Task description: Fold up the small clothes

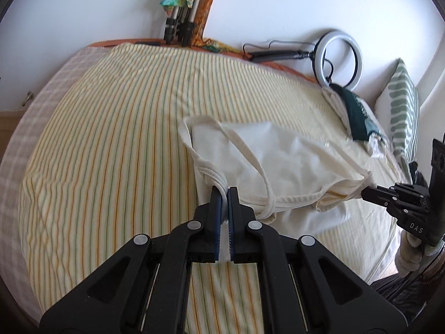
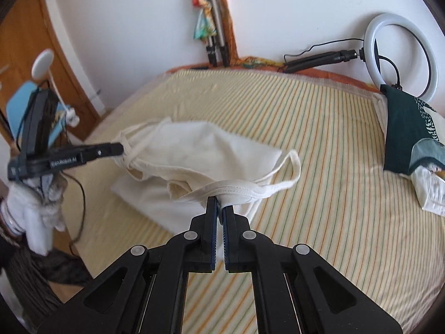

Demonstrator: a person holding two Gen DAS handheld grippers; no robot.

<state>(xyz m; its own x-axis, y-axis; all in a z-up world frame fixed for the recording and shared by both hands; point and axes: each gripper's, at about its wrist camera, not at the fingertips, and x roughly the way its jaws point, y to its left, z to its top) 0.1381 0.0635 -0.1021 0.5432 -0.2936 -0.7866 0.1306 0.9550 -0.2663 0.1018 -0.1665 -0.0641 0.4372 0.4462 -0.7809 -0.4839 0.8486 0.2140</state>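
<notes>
A cream strappy top hangs stretched between my two grippers, its body draping onto the striped bedsheet. My left gripper is shut on one corner of its hem. My right gripper is shut on the opposite corner of the top. In the left wrist view the right gripper shows at the right, pinching the cloth. In the right wrist view the left gripper shows at the left, doing the same. Thin straps loop loose.
A pile of folded clothes with a dark green piece on top lies at the bed's right. A ring light and a tripod lean on the wall behind. A striped pillow stands at the far right.
</notes>
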